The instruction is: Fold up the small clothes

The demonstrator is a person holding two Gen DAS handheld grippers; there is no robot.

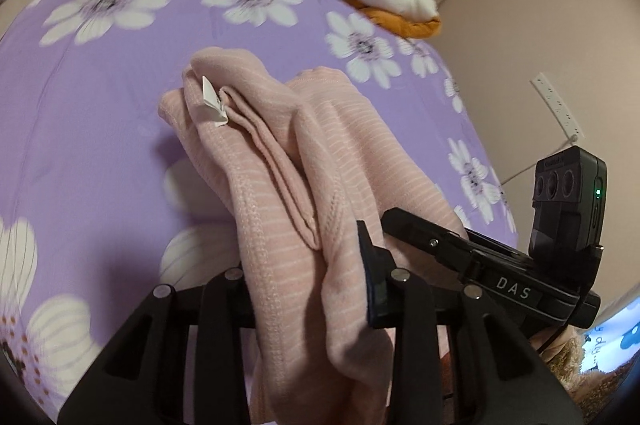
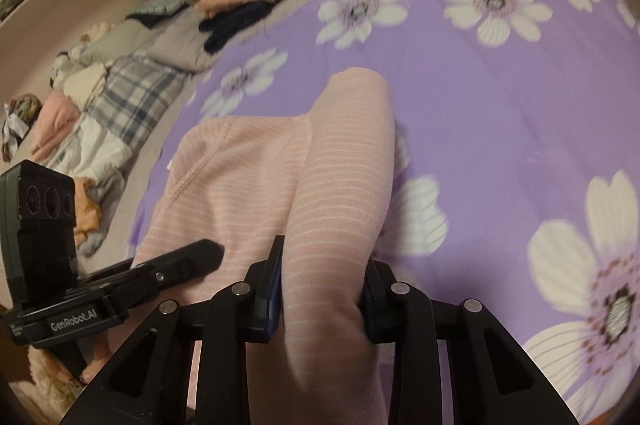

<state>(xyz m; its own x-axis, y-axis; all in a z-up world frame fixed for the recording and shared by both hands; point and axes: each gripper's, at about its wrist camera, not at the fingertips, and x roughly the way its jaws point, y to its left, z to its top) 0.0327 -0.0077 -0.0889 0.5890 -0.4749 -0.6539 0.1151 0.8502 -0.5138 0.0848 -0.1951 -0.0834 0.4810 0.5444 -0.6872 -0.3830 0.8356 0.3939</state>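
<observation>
The purple flowered bed cover [image 2: 500, 97] spreads wide, bare to the right, clothes piled [image 2: 100, 97] left. Both grippers, left [image 1: 312, 289] and right [image 2: 320, 289], have jaws clamped on the rumpled pink striped garment [image 1: 280, 165], lifted above the bed.

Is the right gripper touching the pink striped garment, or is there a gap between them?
Touching. In the right wrist view, the right gripper has both fingers pressed against a fold of the pink striped garment, which passes between them.
</observation>
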